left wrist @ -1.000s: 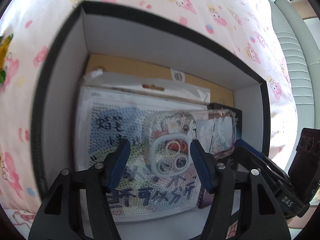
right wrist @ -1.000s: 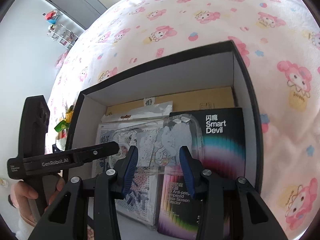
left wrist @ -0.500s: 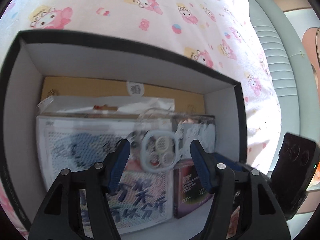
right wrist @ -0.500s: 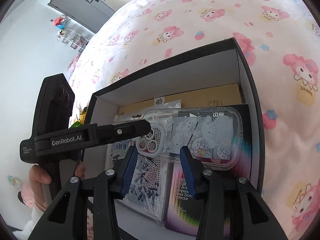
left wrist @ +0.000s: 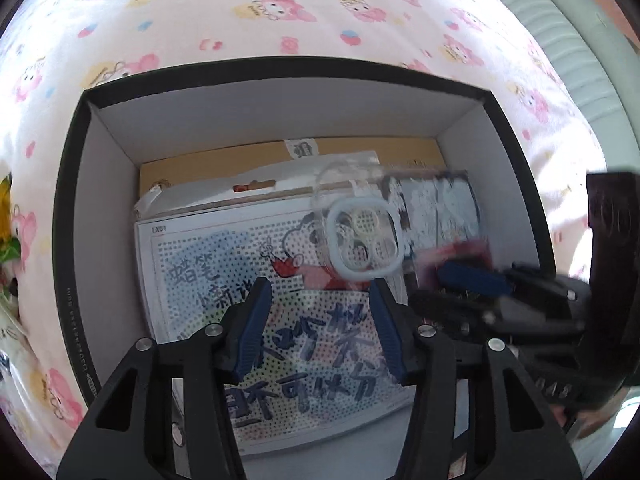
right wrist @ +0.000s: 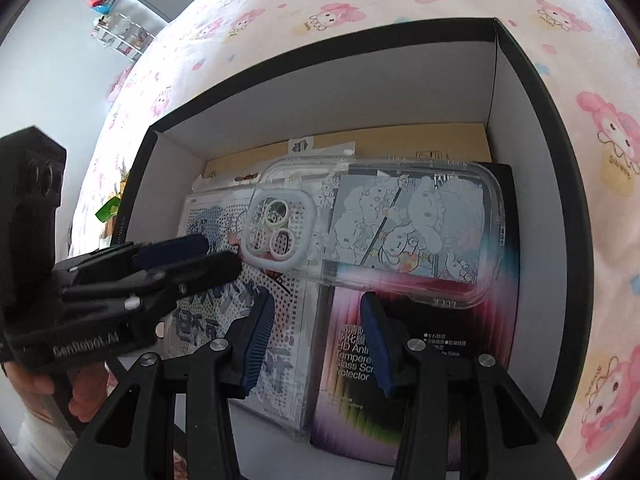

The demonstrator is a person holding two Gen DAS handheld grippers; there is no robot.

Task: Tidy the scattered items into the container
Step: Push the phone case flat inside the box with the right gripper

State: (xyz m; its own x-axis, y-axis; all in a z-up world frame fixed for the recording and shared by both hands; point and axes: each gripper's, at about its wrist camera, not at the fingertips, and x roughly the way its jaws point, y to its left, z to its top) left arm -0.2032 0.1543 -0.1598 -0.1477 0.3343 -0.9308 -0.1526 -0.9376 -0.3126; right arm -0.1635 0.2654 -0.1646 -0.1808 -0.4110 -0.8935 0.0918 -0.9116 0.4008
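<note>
Pink cartoon-print bedsheet (right wrist: 360, 12) spreads under everything, and on it sits the black box (right wrist: 536, 92) with white inner walls. Inside, at the far wall, a flat brown carton (left wrist: 360, 150) lies at the bottom. On the left of the box a dotted white sheet pack (left wrist: 224, 280) with blue lettering rests flat; on the right, a dark screen protector box (right wrist: 400, 360) with rainbow stripes. Now the clear phone case (right wrist: 404, 224), with cartoon figures and a pale camera ring, lies across both of them, inside the box. Left gripper (left wrist: 316, 324) hangs over the dotted sheet, jaws closing with nothing between them, the case's ring just beyond its tips. Right gripper (right wrist: 316, 340) hovers at the near edge of the case, jaws partly apart, pads not pressing on anything. A hand (right wrist: 60, 392) shows low at the left.
</note>
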